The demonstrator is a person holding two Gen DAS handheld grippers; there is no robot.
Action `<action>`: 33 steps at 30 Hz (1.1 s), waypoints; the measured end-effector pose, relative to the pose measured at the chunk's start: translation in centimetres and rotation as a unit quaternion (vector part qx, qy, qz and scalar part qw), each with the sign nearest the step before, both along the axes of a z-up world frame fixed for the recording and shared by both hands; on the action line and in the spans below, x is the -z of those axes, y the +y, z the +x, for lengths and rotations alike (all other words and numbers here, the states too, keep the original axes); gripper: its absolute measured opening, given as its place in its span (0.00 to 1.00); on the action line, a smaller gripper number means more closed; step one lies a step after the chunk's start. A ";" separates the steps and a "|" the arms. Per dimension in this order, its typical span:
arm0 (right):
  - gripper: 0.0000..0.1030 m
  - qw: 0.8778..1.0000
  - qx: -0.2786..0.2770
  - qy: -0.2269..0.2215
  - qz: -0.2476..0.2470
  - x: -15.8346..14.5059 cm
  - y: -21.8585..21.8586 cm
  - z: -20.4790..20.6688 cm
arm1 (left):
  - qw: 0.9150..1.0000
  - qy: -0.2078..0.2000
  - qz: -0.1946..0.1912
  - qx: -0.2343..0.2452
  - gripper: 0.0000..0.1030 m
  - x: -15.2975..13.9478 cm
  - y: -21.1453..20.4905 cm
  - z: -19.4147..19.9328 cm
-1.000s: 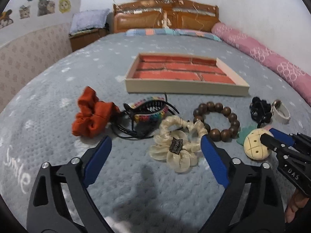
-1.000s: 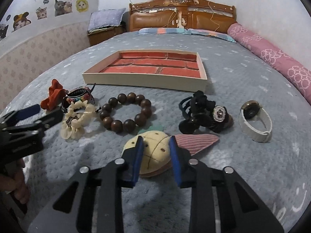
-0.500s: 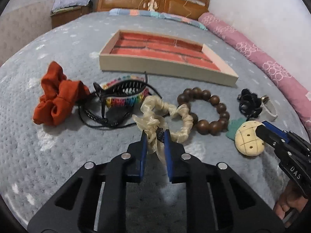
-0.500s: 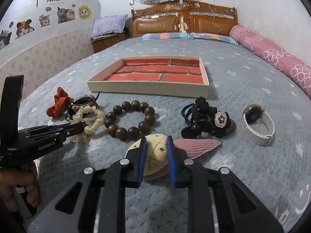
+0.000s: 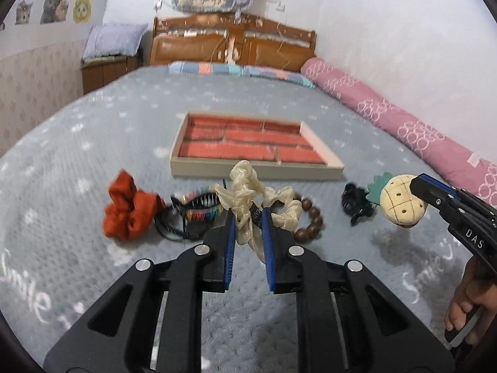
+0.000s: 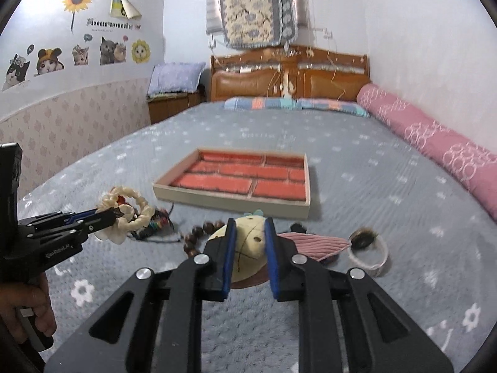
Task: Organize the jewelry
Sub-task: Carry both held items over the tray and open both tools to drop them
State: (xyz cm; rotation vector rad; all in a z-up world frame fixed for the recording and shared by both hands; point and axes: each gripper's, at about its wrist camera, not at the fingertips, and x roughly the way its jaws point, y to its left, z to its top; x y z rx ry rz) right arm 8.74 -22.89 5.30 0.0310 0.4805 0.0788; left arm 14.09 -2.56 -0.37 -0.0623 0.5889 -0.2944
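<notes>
Left claw (image 5: 247,227) pinches a soft, floppy cream scrunchie (image 5: 248,199) by one fold; right claw (image 6: 250,239) squeezes a light plush pineapple clip (image 6: 248,248) across its padded body.

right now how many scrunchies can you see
2. The cream scrunchie is pinched in the left gripper, lifted off the bed. The orange scrunchie lies on the bedspread at the far left of the pile. Others may be hidden.

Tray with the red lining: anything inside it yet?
The tray shows only red lined compartments with dark dividers in both views, no item in them. The strip just behind its near wall is hidden, partly by the cream scrunchie held in the left gripper.
</notes>
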 end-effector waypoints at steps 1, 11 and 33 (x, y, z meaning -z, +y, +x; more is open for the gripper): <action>0.18 1.000 0.001 -0.005 -0.001 -0.5 0.0 -0.3 | 1.000 -0.007 0.000 -0.001 0.14 -0.7 0.1 -0.3; 0.18 0.999 0.017 -0.048 -0.011 -5.5 -0.4 1.2 | 0.999 -0.041 -0.003 -0.010 0.14 -5.2 1.1 0.3; 0.18 0.998 0.034 0.046 0.028 1.2 -1.4 25.3 | 0.999 0.003 0.014 -0.037 0.14 -0.7 -2.2 23.2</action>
